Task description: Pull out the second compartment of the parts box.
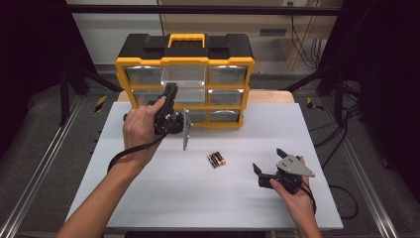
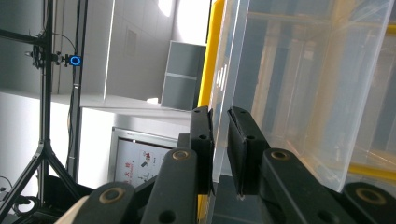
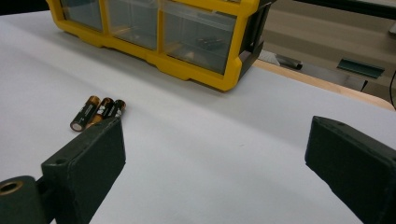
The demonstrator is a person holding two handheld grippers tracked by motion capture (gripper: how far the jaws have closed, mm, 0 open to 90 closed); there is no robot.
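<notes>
A yellow and black organiser with clear drawers stands at the back of the white table. A clear drawer in its middle column juts forward from the frame. My left gripper is raised against that drawer's left side. In the left gripper view the jaws of the left gripper are shut on the drawer's clear front wall. Three batteries lie side by side mid-table. My right gripper hovers open to their right, nothing between its jaws; the batteries lie ahead left of it.
The organiser's bottom right drawer holds some small dark items. The table's wooden back edge shows beyond the white surface. Cables trail off the table's right side.
</notes>
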